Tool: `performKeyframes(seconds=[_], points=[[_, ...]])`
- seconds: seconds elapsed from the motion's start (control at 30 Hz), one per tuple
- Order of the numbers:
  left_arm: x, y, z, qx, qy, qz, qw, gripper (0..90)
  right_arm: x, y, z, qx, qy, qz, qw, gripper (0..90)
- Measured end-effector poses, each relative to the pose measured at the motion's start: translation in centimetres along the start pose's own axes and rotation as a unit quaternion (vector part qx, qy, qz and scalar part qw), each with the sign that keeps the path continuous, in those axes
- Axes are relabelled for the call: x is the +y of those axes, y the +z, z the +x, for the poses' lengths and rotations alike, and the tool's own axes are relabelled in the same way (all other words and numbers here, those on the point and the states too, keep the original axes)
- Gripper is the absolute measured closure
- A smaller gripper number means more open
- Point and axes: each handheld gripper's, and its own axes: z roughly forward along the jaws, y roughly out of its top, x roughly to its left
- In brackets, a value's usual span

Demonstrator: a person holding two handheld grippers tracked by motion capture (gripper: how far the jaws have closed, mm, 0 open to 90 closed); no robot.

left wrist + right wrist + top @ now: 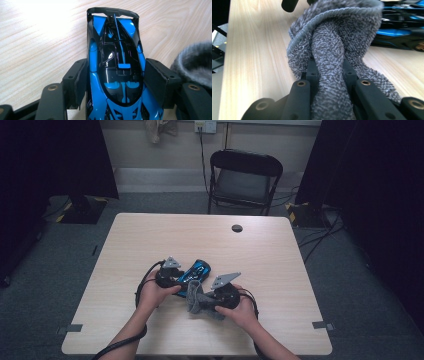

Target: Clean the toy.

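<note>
Left tongs (117, 75) clamp the toy car (116, 67) by its flanks, pads flat on both sides; right tongs (329, 72) pinch a bunched fold of the grey cloth (334, 45). Both sit near the middle of the surface (150, 235), toward the person's edge.

High view: pale wood surface, folding chair (245, 177) beyond the far edge, small dark round hole (237, 228) near that edge. Left tongs (172, 276) and right tongs (210, 300) angle in toward each other, car (196, 271) between them, cloth (196, 299) just beside the car's near end. Both hands wrap the tong bodies, forearms coming in from the bottom, cables looping off behind.

Left gripper view adds detail: blue-and-black car with glossy black canopy, wing bar at the far end, lying on the wood, cloth (195, 62) at the right edge, close to the pad.

Right gripper view: cloth twisted into a thick rope rising between the jaws, hem curling over the top, car (402, 32) behind it to the right; contact between cloth and car can't be told.

Room: open wood left, right and beyond the car; less toward the near edge.
</note>
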Motion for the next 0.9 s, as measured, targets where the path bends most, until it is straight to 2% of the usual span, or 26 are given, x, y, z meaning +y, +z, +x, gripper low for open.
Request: performKeyframes(seconds=[0.27, 0.4, 0.63, 0.8, 0.9], points=[[0.0, 0.0, -0.1, 0.001, -0.002, 0.001, 1.0000, 36.5, 0.6, 2.7, 0.4, 0.017, 0.003, 0.000, 0.9998, 74.3], [0.0, 0.0, -0.1, 0.001, -0.002, 0.000, 1.0000, 36.6, 1.2, 3.5, 0.4, 0.011, 0.002, 0.000, 0.9999, 74.3], [-0.2, -0.1, -0.1, 0.002, -0.002, -0.005, 1.0000, 36.6, 1.5, 4.0, -0.4, 0.007, 0.009, -0.001, 0.9999, 74.5], [-0.2, -0.1, -0.1, 0.002, -0.003, -0.004, 1.0000, 36.6, 1.6, 3.8, -0.7, 0.003, 0.001, 0.003, 1.0000, 74.5], [-0.2, -0.1, -0.1, 0.001, -0.001, -0.004, 1.0000, 36.6, 1.5, 3.6, -1.0, 0.003, 0.006, 0.005, 1.0000, 74.5]])
